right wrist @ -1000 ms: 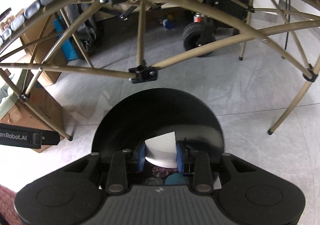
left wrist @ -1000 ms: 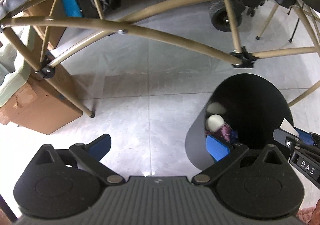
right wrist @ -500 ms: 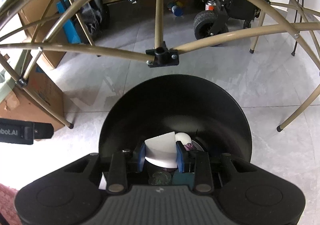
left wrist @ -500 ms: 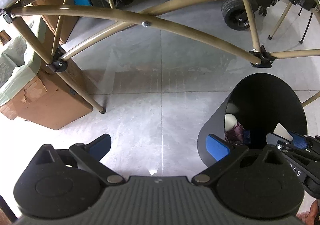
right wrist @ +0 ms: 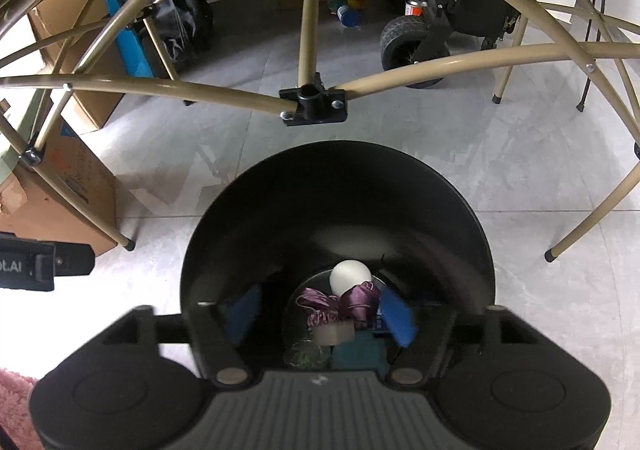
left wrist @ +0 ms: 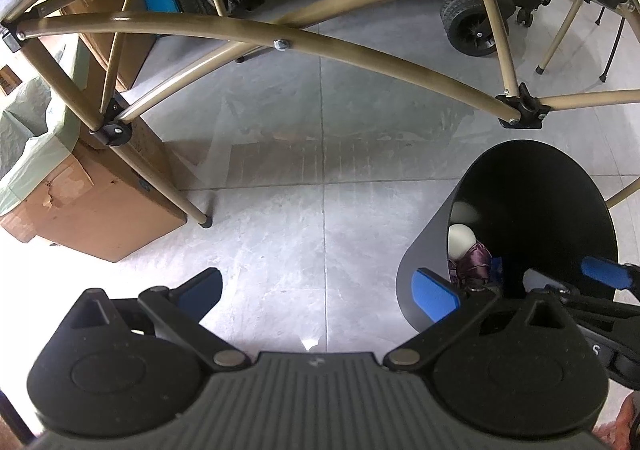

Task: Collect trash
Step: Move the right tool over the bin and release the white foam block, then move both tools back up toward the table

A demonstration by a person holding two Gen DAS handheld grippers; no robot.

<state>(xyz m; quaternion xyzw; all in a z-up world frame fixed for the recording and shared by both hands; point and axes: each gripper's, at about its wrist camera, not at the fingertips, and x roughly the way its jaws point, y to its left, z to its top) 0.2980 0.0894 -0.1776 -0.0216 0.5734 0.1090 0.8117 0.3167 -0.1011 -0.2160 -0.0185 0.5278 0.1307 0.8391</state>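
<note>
Trash (right wrist: pixel 344 310) is piled at the bottom of the black bin (right wrist: pixel 336 186), which stands upright on the grey tile floor (left wrist: pixel 280 218) under a tan tube frame (left wrist: pixel 248 34). In the pile I can make out a white ball (right wrist: pixel 351 276), crumpled purple shiny fabric (right wrist: pixel 358 300), something teal, a greenish clear wad and a small pale blurry block.

The right gripper (right wrist: pixel 320 314) hangs right over the bin mouth with its blue pads spread apart and nothing between them. The left gripper (left wrist: pixel 316 290) is also wide open and empty, off to the side over bare floor, with its right pad just in front of the bin wall.

Handling guess: all of it looks light. The fabric should be soft and squishy, so pinch it at a bunched fold. The ball is probably smooth and rolls, so grab it across the middle. Nothing looks fragile from here.

As for direction, the bin's long axis runs straight up and its mouth opens toward the right camera. The pile itself is just a heap, with no clear long axis, and the ball has none.
</note>
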